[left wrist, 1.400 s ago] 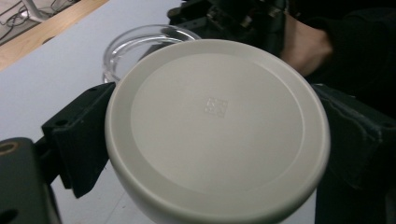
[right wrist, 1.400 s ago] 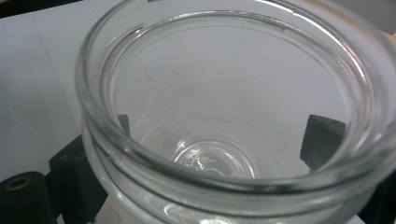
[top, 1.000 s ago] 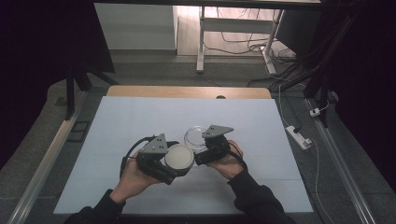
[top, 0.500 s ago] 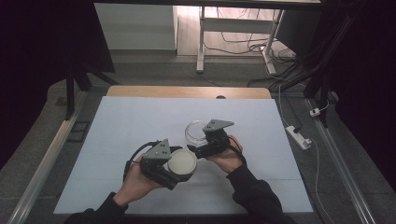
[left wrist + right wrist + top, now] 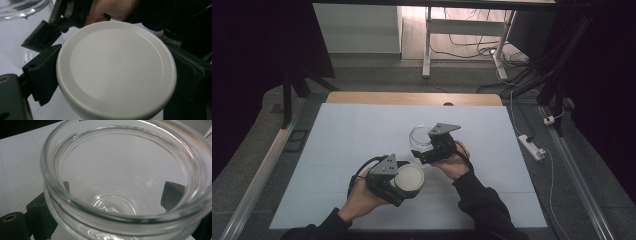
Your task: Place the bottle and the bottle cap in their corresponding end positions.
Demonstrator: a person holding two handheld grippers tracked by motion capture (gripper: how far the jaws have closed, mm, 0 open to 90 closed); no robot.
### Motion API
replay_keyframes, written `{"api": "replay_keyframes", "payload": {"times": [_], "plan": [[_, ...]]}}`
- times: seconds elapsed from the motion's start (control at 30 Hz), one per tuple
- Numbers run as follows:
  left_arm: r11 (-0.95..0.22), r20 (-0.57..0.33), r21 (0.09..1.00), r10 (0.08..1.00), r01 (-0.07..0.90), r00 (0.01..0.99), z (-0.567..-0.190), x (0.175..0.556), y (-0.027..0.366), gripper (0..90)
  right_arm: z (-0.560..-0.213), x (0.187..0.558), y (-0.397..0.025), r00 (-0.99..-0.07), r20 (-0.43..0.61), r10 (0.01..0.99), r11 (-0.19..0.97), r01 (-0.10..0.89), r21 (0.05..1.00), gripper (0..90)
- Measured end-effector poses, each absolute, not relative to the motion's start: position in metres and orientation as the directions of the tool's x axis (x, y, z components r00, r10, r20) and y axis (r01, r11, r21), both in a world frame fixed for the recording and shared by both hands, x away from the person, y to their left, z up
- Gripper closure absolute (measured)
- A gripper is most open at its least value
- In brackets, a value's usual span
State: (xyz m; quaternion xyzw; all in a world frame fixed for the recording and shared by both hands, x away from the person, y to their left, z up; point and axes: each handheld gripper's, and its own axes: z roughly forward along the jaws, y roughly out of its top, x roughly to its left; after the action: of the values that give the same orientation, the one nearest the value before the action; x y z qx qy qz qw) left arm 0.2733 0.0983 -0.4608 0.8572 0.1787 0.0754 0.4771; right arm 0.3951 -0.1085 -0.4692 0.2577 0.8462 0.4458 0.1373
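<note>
My left gripper clamps the white lid by its rim, just above the near part of the table. My right gripper grips the open glass jar, just beyond the lid.

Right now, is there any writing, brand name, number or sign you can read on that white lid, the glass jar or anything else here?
No text can be read anywhere.
white lid: a small square embossed mark at its middle, too faint to read.
glass jar: raised moulding on its bottom, too blurred to tell whether it is lettering.
table: no writing visible.
</note>
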Motion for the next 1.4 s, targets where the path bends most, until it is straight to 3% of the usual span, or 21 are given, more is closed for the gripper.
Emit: {"api": "replay_keyframes", "payload": {"times": [0.6,1.4], "plan": [[-0.465,-0.080,0.844,0.380,0.265,0.921,-0.493,0.293,0.094,7.7,-0.483,0.425,-0.102,-0.798,-0.006,0.602,0.468,0.348,0.812,6.7],[-0.580,-0.012,0.773,0.392,0.257,0.920,-0.531,0.317,0.069,7.7,-0.496,0.453,-0.088,-0.776,-0.013,0.630,0.462,0.362,0.810,6.7]]}}
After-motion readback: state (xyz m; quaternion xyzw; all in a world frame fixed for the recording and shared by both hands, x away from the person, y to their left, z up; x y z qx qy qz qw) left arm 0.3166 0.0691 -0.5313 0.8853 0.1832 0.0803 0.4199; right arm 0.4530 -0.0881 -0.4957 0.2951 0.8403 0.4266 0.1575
